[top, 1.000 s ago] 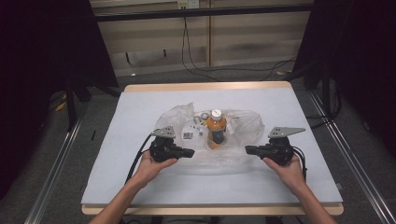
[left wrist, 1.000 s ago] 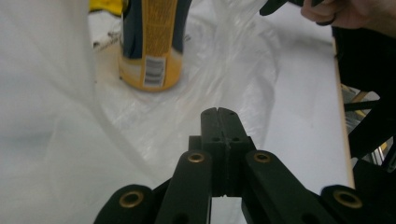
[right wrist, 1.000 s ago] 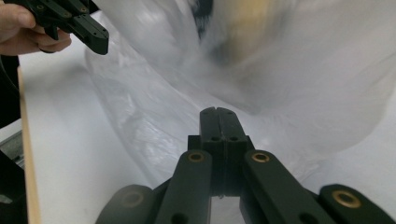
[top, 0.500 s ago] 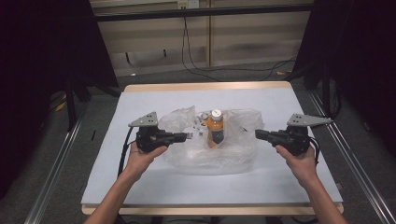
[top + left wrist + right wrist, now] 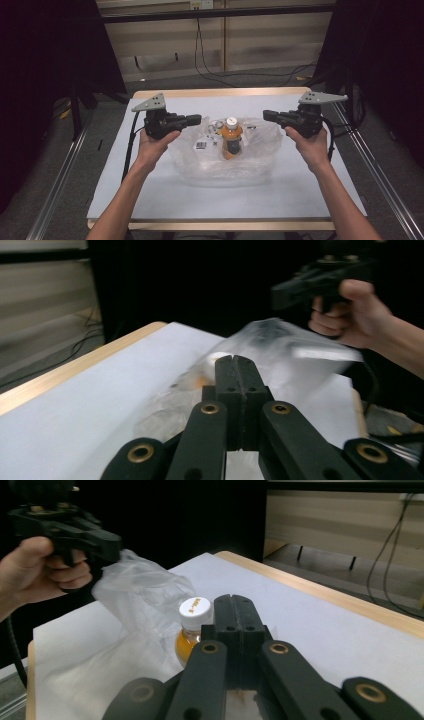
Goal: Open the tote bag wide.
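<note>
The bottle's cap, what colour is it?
White, on an orange bottle; the cap shows best in the right gripper view.

Bottle [image 5: 231, 138] veiled below its cap by the clear bag [image 5: 225, 160] in the high view; label print too small to read there. In the right gripper view, bottle [image 5: 192, 635] partly masked by the right gripper [image 5: 235, 607] (jaws pressed together), lower body hidden behind the linkage; cap lettering too small to read. In the left gripper view, bag [image 5: 280, 347] smeared by motion blur, contents reduced to an orange patch behind the left gripper [image 5: 235, 367]. Barcode sticker [image 5: 200, 145] legible as stripes only. Small items inside the bag near the bottle unidentifiable. Both forearms cut off by the lower edge of the high view. Table [image 5: 150, 195] front corners cropped likewise.
</note>
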A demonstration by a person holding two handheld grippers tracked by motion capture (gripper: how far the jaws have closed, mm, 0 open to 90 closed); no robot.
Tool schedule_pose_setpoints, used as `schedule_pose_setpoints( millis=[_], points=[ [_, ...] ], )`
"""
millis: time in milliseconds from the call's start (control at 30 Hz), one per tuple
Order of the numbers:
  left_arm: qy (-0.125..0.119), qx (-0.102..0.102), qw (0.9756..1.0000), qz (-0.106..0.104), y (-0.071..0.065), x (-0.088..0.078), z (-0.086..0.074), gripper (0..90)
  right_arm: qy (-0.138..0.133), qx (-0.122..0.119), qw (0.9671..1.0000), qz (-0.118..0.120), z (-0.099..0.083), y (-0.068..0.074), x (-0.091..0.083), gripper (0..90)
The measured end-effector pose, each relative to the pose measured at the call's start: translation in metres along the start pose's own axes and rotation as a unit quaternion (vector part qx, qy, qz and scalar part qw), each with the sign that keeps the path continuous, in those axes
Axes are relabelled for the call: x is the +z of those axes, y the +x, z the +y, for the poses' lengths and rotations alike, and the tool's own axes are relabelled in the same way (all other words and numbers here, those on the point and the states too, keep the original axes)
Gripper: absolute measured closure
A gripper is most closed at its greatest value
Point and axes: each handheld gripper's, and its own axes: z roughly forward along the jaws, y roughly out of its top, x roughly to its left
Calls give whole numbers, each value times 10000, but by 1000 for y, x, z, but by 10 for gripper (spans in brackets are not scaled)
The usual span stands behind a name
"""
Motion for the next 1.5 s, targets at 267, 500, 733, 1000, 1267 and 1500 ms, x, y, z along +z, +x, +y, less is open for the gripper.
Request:
schedule_pose_setpoints(
  millis=[267, 500, 733, 1000, 1267, 1500],
  points=[
    [1253, -221, 9919, 52, 21, 49, -45, 900, 686, 97, 9974, 174, -40, -5, 36, 900],
    [1937, -581, 9790, 244, 38, 73, -91, 900, 1375, 318, 9900, -11, -86, -29, 50, 900],
    [2244, -1079, 9672, 501, 60, 65, -120, 900, 1872, 398, 9814, -144, -120, -40, 58, 900],
    [2185, -1191, 9660, 695, 68, 36, -127, 900, 2247, 229, 9738, -277, -136, -44, 45, 900],
    [2234, -1065, 9660, 745, 61, 19, -131, 900, 2141, 22, 9760, -383, -146, -40, 20, 900],
    [1780, -851, 9781, 665, 49, 9, -113, 900, 1888, 191, 9816, -232, -133, -38, 19, 900]
  ],
)
